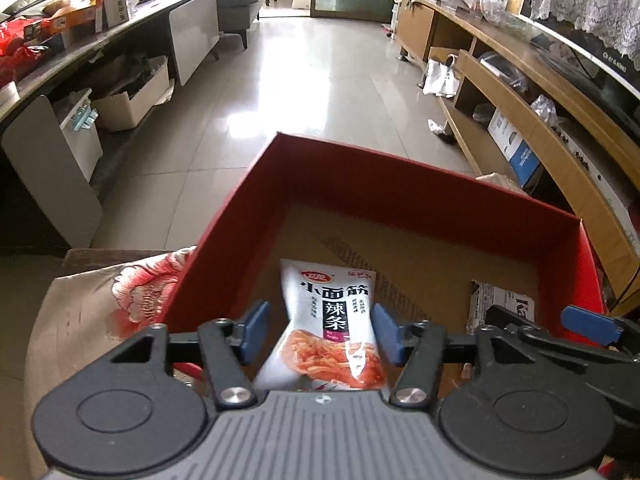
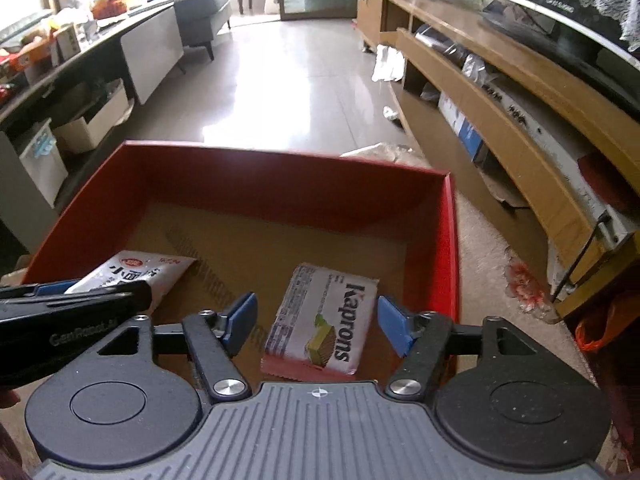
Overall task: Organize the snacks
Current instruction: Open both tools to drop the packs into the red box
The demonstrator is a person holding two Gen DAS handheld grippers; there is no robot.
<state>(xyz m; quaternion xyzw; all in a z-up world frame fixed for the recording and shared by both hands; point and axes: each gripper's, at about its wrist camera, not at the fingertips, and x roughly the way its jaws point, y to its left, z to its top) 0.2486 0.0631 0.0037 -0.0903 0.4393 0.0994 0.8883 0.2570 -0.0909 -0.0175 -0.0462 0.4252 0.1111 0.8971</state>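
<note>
A red box [image 1: 400, 184] with a brown cardboard floor lies below both grippers, also in the right wrist view [image 2: 280, 168]. My left gripper [image 1: 320, 332] is open, its blue pads either side of a white spicy-strip snack packet [image 1: 332, 320] that lies in the box; the packet also shows in the right wrist view [image 2: 136, 272]. My right gripper [image 2: 316, 322] is open over a white Kaprons wafer packet [image 2: 324, 320] lying on the box floor, partly seen in the left wrist view [image 1: 500, 304].
The box rests on a beige floral cloth [image 1: 132, 292]. A wooden TV cabinet [image 2: 500, 92] runs along the right. A grey table with clutter [image 1: 80, 28] and cardboard boxes [image 1: 132, 100] stand on the left. Tiled floor [image 2: 304, 80] lies ahead.
</note>
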